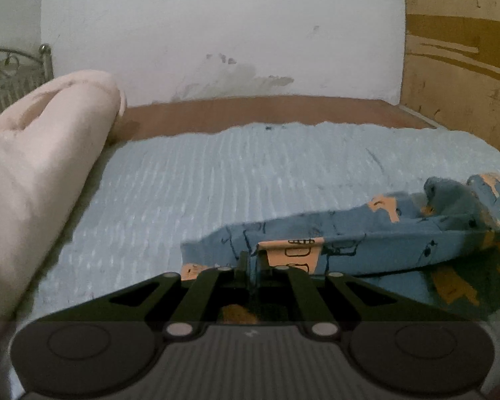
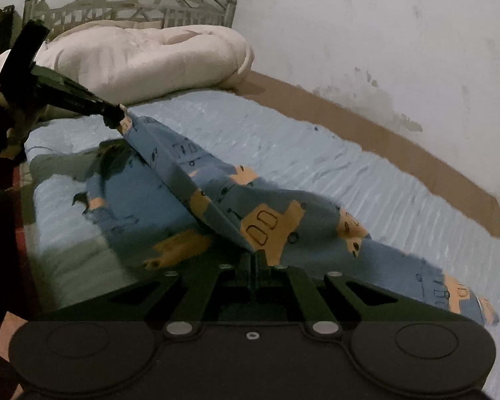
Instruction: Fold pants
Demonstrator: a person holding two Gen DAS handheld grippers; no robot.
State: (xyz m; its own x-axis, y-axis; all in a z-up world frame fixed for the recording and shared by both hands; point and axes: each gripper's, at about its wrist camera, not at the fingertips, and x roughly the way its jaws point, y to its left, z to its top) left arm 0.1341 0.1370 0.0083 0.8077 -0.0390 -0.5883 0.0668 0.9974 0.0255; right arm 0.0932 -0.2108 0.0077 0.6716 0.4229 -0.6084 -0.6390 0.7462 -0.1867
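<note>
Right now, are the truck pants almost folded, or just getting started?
Still mid-fold. Done: both grippers have hold of the pants. In hand: the left gripper and the right gripper are each shut on the cloth, holding a raised, stretched edge above the blue bed cover. Left: lay that edge down flat and finish folding.

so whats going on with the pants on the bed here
A person is folding blue patterned pants on a bed with a light blue cover. The left gripper and right gripper are each shut on an edge of the fabric, holding it taut and raised between them. A rolled pink blanket lies by the headboard.
</note>
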